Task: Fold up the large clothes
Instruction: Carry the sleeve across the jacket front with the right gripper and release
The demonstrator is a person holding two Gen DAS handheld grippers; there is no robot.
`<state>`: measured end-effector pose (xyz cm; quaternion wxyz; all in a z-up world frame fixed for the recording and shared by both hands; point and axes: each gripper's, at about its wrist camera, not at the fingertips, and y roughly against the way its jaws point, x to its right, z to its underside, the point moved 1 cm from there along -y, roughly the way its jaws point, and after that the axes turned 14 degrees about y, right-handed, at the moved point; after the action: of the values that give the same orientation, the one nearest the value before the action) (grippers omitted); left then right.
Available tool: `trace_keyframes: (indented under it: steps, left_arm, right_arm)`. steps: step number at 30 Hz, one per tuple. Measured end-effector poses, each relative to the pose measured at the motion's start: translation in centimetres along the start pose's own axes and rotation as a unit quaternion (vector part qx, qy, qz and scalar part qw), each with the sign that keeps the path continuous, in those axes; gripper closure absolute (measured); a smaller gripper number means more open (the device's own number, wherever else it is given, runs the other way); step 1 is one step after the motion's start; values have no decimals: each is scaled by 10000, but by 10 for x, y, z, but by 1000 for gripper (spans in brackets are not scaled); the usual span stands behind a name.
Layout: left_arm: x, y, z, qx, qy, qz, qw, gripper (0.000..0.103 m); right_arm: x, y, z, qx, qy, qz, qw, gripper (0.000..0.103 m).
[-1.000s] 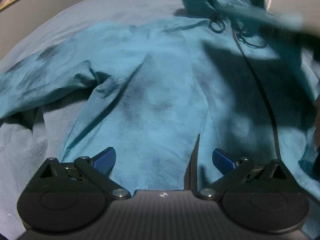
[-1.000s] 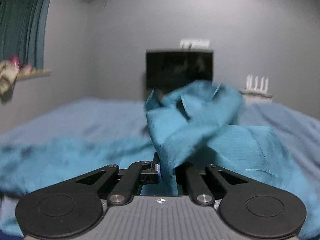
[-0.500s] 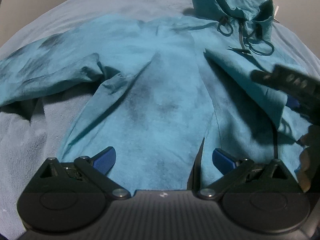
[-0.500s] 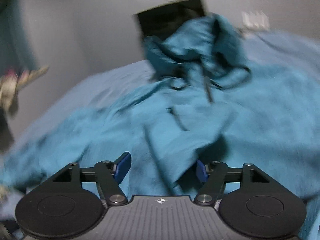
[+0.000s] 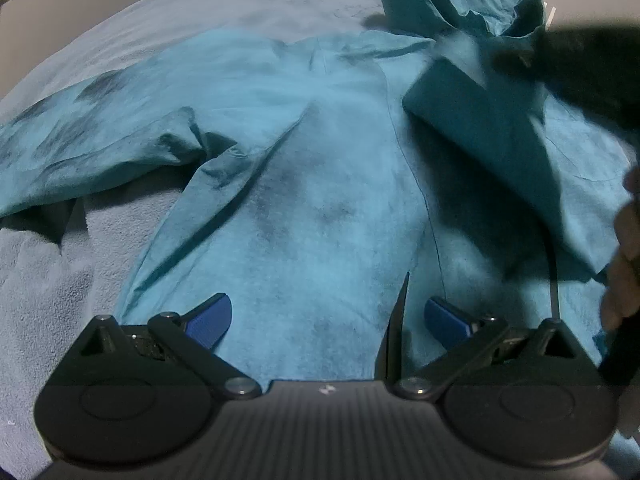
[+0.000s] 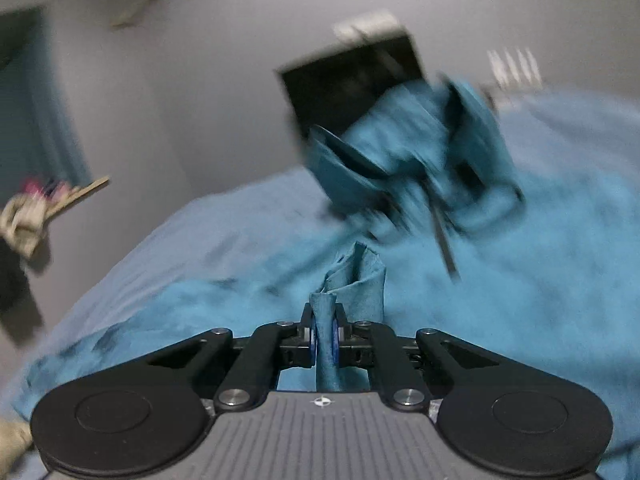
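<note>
A teal hooded jacket [image 5: 320, 208] lies spread on the bed, its hood [image 5: 460, 4] at the far end and one sleeve [image 5: 100, 148] stretched to the left. My left gripper [image 5: 326, 314] hovers open over the near hem, nothing between its blue pads. In the right wrist view my right gripper [image 6: 325, 332] is closing, its pads pinching a narrow upright fold of the jacket [image 6: 352, 280]. From the left wrist view the right gripper shows as a dark blur [image 5: 580, 72], drawing the jacket's right front flap [image 5: 480, 128] over the body. A hand [image 5: 624, 260] shows at the right edge.
The bed has a grey-blue fleece cover [image 5: 40, 280]. Behind it stand a dark screen [image 6: 352, 80] and a white antenna box [image 6: 514, 66] against the grey wall. A shelf with small things [image 6: 36, 200] is on the left wall.
My right gripper let go of the fabric, opened wide, dropped lower and shut again on a fold of the jacket. The right front flap now lies further across. The left gripper stayed put.
</note>
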<state>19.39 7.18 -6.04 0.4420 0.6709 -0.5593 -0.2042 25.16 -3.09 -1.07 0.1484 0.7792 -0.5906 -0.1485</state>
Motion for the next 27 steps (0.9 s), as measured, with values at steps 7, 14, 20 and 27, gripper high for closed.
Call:
trace_keyframes:
  steps: [7, 14, 20, 27]
  left_arm:
    - [-3, 0, -2, -22, 101, 47, 9999, 0]
    - [-4, 1, -3, -35, 171, 82, 9998, 0]
    - [-6, 0, -5, -43, 140, 74, 9999, 0]
    - [-16, 8, -19, 101, 324, 99, 9994, 0]
  right_arm:
    - [-42, -20, 2, -709, 876, -824, 9902, 68]
    - [0, -2, 10, -721, -264, -1061, 9914, 60]
    - [13, -28, 38, -1959, 78, -302, 9801, 64]
    - [29, 9, 45, -1563, -166, 89, 9875, 41]
